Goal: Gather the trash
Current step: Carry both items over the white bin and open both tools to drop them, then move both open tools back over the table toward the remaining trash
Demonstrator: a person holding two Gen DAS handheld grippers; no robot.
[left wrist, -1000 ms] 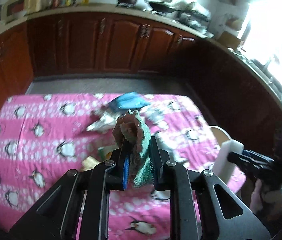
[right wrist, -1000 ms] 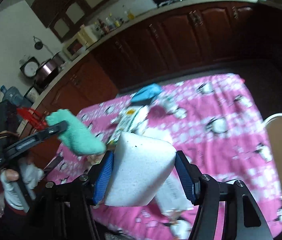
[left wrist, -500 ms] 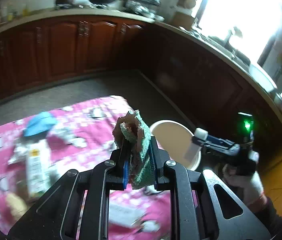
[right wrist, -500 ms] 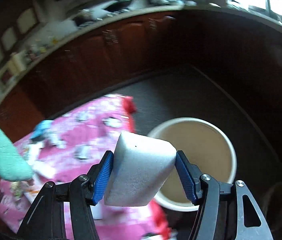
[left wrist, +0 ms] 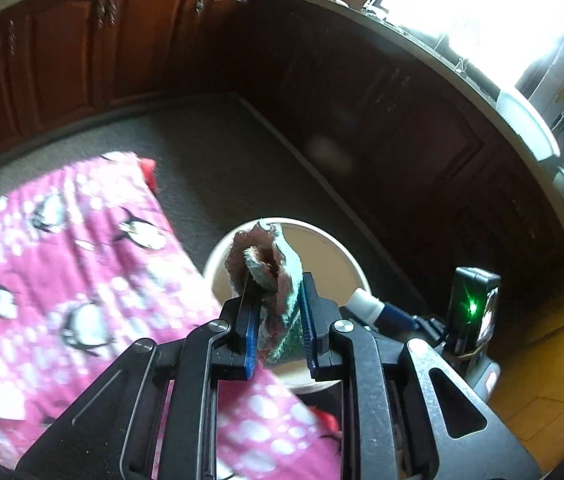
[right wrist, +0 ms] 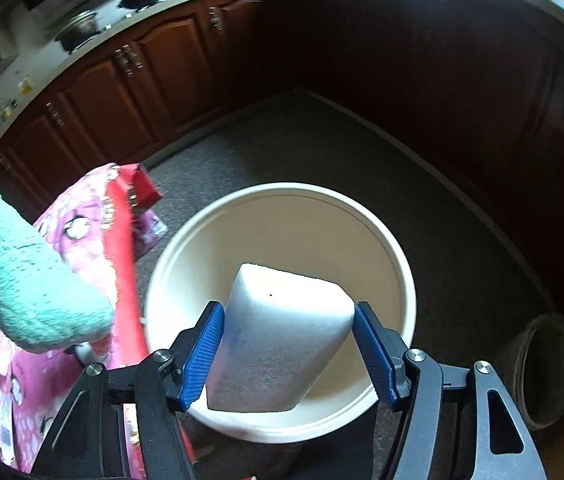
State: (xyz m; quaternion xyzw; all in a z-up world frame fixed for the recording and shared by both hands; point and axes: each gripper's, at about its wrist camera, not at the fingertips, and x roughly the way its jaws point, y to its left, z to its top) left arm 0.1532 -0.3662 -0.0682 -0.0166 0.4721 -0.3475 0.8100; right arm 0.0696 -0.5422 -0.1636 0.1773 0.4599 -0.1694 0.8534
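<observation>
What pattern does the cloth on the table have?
The tablecloth is pink with white dots and penguins; the left wrist view shows it best.

We see a fluffy teal terry cloth [left wrist: 282,280], its inner face brownish and matted, and a white foam block [right wrist: 282,332] with a fine, matt, slightly grainy skin. The bucket [right wrist: 398,264] looks like smooth cream plastic with a soft sheen. The pink penguin-print tablecloth [left wrist: 82,280] reads as thin, smooth fabric. The cabinets [right wrist: 154,80] are glossy dark-red wood with small metal handles; the floor [right wrist: 322,140] is a rough, matt grey.
</observation>
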